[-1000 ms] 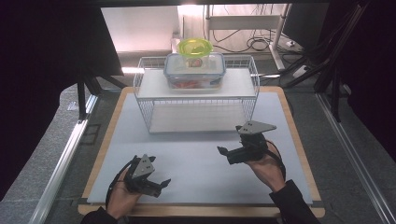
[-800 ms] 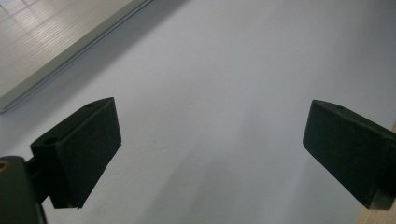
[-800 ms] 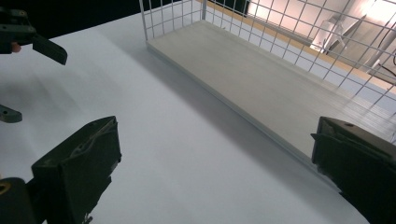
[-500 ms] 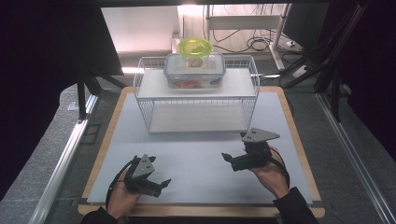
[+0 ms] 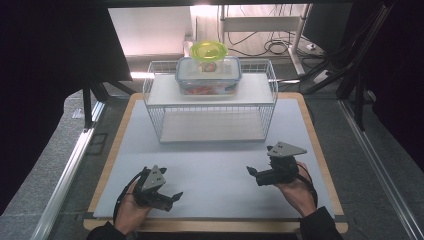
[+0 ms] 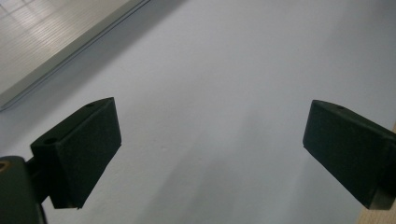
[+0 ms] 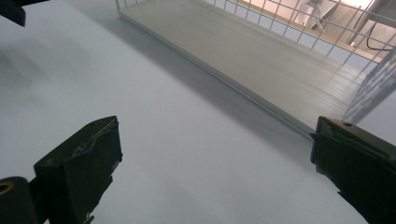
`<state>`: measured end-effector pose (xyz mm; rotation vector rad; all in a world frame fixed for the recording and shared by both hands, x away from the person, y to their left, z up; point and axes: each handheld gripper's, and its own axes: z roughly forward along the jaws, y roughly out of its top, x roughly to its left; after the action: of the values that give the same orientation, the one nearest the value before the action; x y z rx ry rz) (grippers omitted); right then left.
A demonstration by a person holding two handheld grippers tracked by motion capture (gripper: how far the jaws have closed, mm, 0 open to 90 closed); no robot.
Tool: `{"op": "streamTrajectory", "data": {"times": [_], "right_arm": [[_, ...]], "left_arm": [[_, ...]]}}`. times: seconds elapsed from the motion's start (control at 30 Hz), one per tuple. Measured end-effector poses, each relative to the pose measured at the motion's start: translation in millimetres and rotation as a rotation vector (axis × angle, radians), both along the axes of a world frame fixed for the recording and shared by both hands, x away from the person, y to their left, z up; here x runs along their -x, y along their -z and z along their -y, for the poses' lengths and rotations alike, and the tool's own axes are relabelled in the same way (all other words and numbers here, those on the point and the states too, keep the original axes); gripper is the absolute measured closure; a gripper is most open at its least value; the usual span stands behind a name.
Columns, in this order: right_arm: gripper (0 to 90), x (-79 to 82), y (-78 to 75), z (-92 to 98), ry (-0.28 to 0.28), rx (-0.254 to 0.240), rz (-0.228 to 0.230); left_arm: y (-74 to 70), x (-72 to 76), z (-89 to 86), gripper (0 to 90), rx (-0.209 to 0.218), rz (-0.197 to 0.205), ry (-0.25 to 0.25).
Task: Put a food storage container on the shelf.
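Observation:
My left gripper (image 5: pixel 172 196) rests low over the white mat (image 5: pixel 210 165) near the front left, held in a hand, jaws pointing right. In the left gripper view it (image 6: pixel 210 149) stands open with only bare mat between its jaws. My right gripper (image 5: pixel 251 173) hovers at the front right, jaws pointing left toward the middle. In the right gripper view it (image 7: pixel 215 172) is open and holds nothing. A white wire rack (image 5: pixel 210 112) stands at the back centre. On its top shelf sits a clear lidded container (image 5: pixel 208 77) with a yellow-green bowl (image 5: pixel 209 51) on top.
The rack's lower board (image 7: pixel 280 60) lies ahead of the right gripper, behind wire mesh (image 7: pixel 369 98). The mat sits on a wooden board (image 5: pixel 320 150) with a raised edge. A metal rail (image 5: pixel 70 170) runs along the left. Cables (image 5: pixel 280 47) lie behind the table.
The right gripper has moved down toward the table's front edge, away from the rack. The left gripper has stayed in place.

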<state>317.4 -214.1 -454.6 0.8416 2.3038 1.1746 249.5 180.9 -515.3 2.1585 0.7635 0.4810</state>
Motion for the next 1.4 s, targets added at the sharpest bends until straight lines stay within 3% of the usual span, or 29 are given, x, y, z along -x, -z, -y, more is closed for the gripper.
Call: {"op": "streamTrajectory", "data": {"times": [0.6, 0.9, 1.4], "right_arm": [[0.6, 4.1, 19.1, 28.3, 0.079, 0.016, -0.02], [0.7, 4.4, 31.5, 35.8, 0.08, 0.047, -0.035], [0.6, -0.2, 45.3, 40.9, 0.09, 0.053, -0.079]], "left_arm": [[1.7, -0.8, -0.5, 4.1, 0.005, -0.005, -0.008], [3.2, -1.8, -1.2, 3.9, -0.004, -0.008, -0.008], [7.4, -3.8, -1.5, 3.6, -0.019, -0.02, -0.011]]}}
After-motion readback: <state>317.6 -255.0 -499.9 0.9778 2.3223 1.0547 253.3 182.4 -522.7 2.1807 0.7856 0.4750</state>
